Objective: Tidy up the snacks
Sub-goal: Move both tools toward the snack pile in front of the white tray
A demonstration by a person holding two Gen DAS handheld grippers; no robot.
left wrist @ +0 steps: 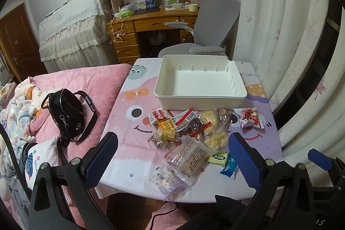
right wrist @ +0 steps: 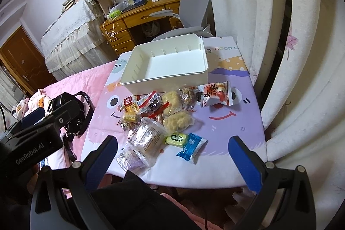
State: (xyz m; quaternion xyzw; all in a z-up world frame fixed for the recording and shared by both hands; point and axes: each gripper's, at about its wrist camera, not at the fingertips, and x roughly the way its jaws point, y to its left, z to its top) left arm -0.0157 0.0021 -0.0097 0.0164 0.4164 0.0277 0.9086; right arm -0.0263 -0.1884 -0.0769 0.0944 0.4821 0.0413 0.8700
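Observation:
A heap of wrapped snacks (left wrist: 189, 128) (right wrist: 159, 113) lies on the cartoon-print table (left wrist: 129, 143) (right wrist: 226, 122), just in front of a white bin (left wrist: 200, 97) (right wrist: 163, 84) with nothing in it. Nearest to me are a blue packet (left wrist: 228, 167) (right wrist: 190, 149), a green-yellow one (left wrist: 217, 158) (right wrist: 176, 139) and a large clear pack (left wrist: 189, 156) (right wrist: 148, 137). A red-and-white packet (left wrist: 250, 119) (right wrist: 215, 95) sits to the right. My left gripper (left wrist: 174, 158) and right gripper (right wrist: 173, 158) both hover open over the table's near edge, holding nothing.
A black handbag (left wrist: 66, 113) (right wrist: 79, 122) lies on the pink bed (left wrist: 86, 79) to the left. A grey office chair (left wrist: 215, 21) and a wooden desk (left wrist: 151, 23) stand behind the table. White curtains (left wrist: 280, 36) hang close on the right.

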